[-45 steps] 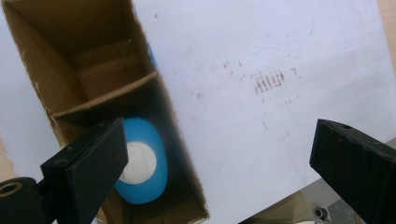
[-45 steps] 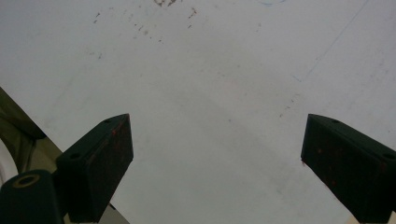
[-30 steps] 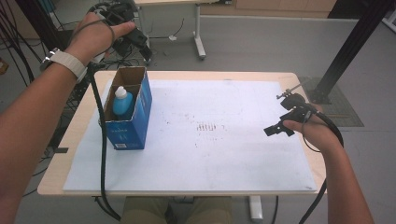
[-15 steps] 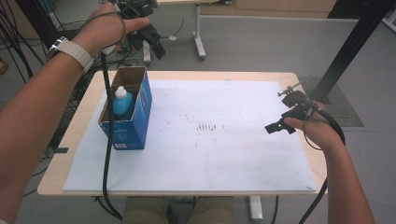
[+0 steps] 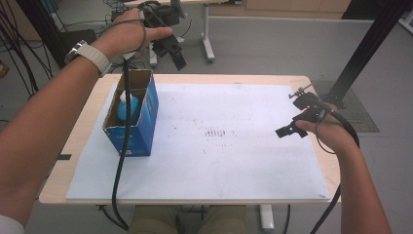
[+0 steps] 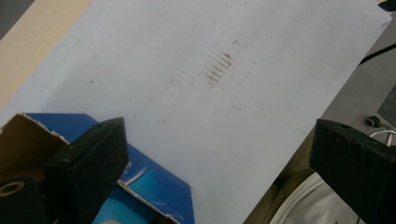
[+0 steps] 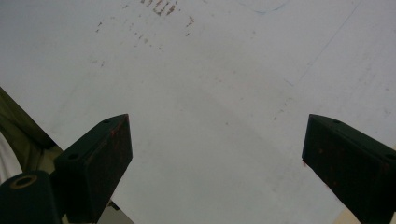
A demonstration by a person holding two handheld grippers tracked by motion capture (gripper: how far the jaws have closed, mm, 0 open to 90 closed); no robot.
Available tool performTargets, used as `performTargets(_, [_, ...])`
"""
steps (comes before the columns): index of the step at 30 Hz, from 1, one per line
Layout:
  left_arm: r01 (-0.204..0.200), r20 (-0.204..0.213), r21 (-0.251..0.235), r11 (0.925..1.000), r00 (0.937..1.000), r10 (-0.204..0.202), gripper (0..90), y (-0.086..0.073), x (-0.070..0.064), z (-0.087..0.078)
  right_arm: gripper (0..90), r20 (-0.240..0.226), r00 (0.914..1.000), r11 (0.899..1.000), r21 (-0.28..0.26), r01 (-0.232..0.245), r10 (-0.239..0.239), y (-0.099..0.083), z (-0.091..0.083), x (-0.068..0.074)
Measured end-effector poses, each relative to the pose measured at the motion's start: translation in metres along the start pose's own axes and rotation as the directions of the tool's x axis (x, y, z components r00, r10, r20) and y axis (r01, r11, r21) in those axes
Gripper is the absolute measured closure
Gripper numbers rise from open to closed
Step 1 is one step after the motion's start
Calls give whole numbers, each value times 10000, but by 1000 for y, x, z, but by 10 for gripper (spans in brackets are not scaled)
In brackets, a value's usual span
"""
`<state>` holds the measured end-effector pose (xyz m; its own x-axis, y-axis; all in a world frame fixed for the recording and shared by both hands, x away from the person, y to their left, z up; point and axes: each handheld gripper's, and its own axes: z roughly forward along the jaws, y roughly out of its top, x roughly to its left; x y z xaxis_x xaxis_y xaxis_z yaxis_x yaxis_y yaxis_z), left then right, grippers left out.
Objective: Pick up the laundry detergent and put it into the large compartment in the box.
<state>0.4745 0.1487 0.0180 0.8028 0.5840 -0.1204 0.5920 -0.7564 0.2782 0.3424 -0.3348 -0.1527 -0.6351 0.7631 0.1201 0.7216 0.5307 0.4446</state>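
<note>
An open-topped blue cardboard box [image 5: 131, 114] stands near the left edge of the light wooden desk [image 5: 87, 122], on a white sheet [image 5: 234, 156] marked with faint reddish stains [image 5: 216, 132]. A white-capped blue bottle [image 5: 127, 105] stands upright inside it. The left gripper [image 5: 170, 46] is raised beyond the far left corner, fingers wide apart, empty. The right gripper [image 5: 298, 114] sits near the right edge, fingers wide apart, empty. The sheet's centre and near edge lie unobstructed.

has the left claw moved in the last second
Yes. The left claw has shifted right and farther beyond the table's far edge, away from the blue box.
</note>
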Motion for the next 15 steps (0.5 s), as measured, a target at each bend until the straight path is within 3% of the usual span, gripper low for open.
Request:
performTargets(4, [-663,-120,148,9977,9977,664,53,6,-8,12,80,-31,10000,10000,-19,-21,21,-2,1,-1])
performTargets(9, [-1379,65,483,9893,9904,1378,54,16,-16,31,79,-56,10000,10000,-4,-38,38,-3,1,-1])
performTargets(15, [-1742,193,754,9818,9847,1732,54,20,-20,45,79,-39,10000,10000,-39,-29,29,-3,1,-1])
